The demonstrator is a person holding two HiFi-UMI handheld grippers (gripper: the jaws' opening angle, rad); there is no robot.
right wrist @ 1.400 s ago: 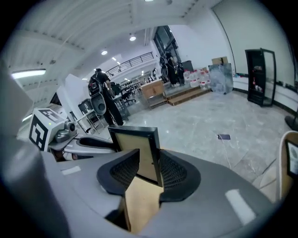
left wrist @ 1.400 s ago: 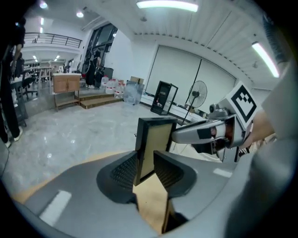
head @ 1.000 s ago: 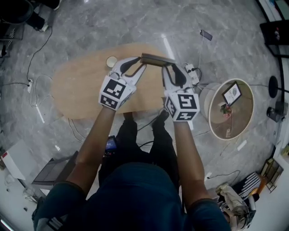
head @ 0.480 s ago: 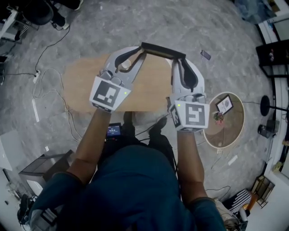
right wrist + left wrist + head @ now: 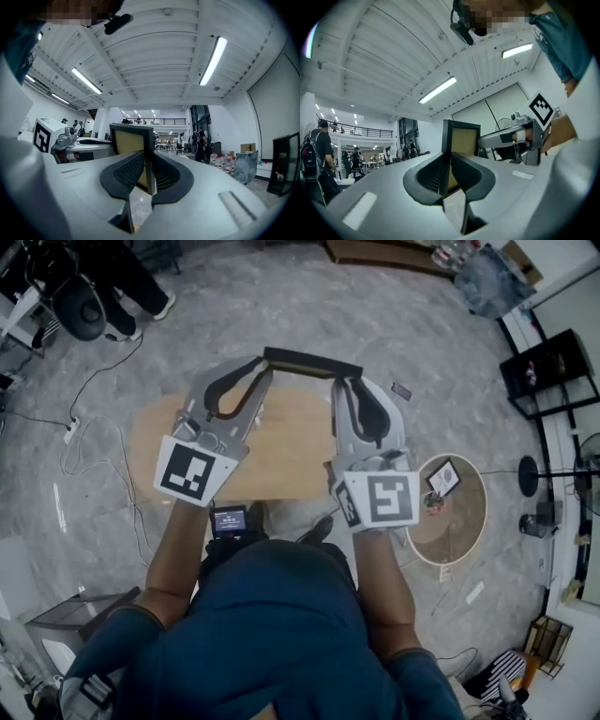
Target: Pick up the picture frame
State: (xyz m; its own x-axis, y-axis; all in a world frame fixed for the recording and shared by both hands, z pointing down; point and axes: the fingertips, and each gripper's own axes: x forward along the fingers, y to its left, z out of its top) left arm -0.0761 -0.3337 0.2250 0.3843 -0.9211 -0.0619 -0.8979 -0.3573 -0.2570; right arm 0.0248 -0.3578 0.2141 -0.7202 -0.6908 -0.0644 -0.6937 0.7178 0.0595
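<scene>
1. Grey marbled floor (image 5: pixel 422 324) fills the head view, and an oval wooden counter (image 5: pixel 281 451) lies directly below the person's two forearms.
2. The picture frame (image 5: pixel 312 362), with a dark rim around a tan panel, is up off the counter. It is held between both claws at twelve o'clock from the person's chest, over the counter's far edge.
3. The left claw (image 5: pixel 266 364) is clamped on the frame's nine-o'clock end. The left gripper view shows the dark rim pinched between the ribbed pads, with the frame standing upright.
4. The right claw (image 5: pixel 343 381) holds the three-o'clock end. Its jaws have just been closing, and the rim sits between them with both pads pressing on it.
5. Each claw's marker cube (image 5: pixel 192 472) faces up toward the head camera.
6. A round side counter (image 5: pixel 469 535) stands at four o'clock from the oval one, well apart from it, and carries a small framed picture (image 5: pixel 438 478).
7. A dark shelf unit (image 5: pixel 551 371) stands at two o'clock, and cables (image 5: pixel 75 442) trail over the floor at nine o'clock.
8. A bystander (image 5: pixel 131 277) in dark trousers stands at eleven o'clock.
</scene>
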